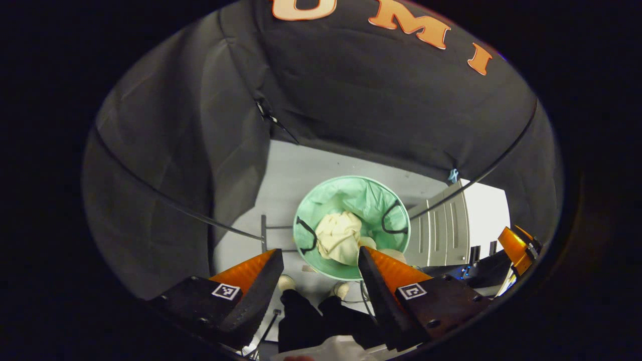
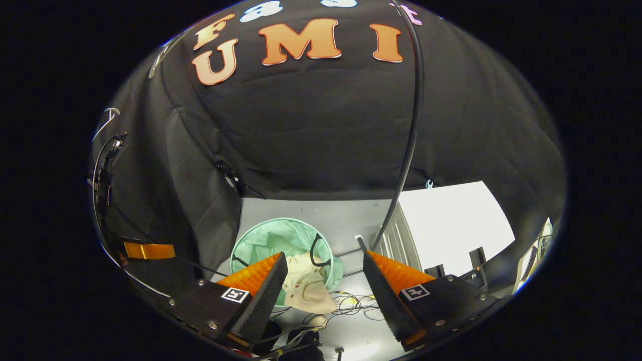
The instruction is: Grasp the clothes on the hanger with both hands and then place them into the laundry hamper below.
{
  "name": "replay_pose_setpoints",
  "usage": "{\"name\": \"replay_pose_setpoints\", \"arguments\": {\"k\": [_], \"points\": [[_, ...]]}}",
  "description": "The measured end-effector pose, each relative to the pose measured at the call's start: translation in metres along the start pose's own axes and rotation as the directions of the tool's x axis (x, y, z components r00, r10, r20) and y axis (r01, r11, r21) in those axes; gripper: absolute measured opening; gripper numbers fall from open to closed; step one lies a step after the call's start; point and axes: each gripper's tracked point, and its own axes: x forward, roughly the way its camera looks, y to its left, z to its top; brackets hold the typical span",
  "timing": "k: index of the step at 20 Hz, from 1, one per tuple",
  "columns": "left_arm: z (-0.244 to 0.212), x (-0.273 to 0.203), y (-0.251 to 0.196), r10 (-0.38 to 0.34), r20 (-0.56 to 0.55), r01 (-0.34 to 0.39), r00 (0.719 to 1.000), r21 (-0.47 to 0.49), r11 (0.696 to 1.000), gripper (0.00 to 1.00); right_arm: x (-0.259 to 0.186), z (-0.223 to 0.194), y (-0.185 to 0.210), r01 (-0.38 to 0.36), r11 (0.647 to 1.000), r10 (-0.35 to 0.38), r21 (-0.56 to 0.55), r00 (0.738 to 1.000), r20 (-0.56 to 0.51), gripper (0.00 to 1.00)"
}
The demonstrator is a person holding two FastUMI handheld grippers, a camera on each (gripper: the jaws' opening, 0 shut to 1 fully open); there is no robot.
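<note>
One cream garment [image 1: 341, 235] is lying crumpled inside the one laundry hamper [image 1: 351, 200], a round mint-green tub with two black handles, and in the right gripper view a flap of that cloth [image 2: 308, 291] is spilling over the near rim of the hamper [image 2: 266, 238]. The hamper is standing on the pale grey floor [image 1: 301, 170], just in front of the black booth wall.

Two grippers are hanging above it, both looking steeply down. The left gripper [image 1: 318, 271] is holding its two fingers spread wide with nothing between them; the hamper is showing straight through the gap. The right gripper [image 2: 323, 273] is doing the same, fingers parted and gripping nothing, the hamper sitting off toward its left finger.

Below the left gripper, two light shoes [image 1: 287, 282] and dark trouser legs [image 1: 321, 321] of the person are showing at the hamper's near side. A thin metal rail [image 2: 409, 125] is sweeping across the right gripper view. One grey cabinet [image 1: 444, 230] is standing beside the hamper, and loose cables [image 2: 346, 303] are trailing on the floor near it.
</note>
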Motion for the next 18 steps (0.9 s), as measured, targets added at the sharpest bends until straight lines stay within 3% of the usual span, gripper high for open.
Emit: {"name": "replay_pose_setpoints", "arguments": {"k": [7, 11, 15, 18], "points": [[0.04, -0.069, 0.037, 0.049, 0.186, -0.045, 0.981, -0.026, 0.999, 0.98, -0.052, 0.059, -0.021, 0.0, 0.998, 0.008, -0.059, 0.991, 0.13, 0.94], [0.056, -0.099, 0.059, 0.066, 0.26, -0.036, 0.963, -0.118, 0.992, 1.0, -0.076, 0.088, -0.03, 0.026, 0.998, -0.012, -0.062, 0.975, 0.22, 0.94], [0.087, -0.134, 0.097, 0.109, 0.412, -0.047, 0.905, -0.157, 0.986, 0.98, -0.103, 0.113, -0.036, 0.058, 0.998, -0.043, -0.037, 0.943, 0.329, 0.94], [0.118, -0.16, 0.123, 0.17, 0.543, -0.108, 0.822, -0.145, 0.984, 1.0, -0.124, 0.137, -0.035, 0.079, 0.997, -0.062, -0.024, 0.911, 0.408, 0.94]]}}
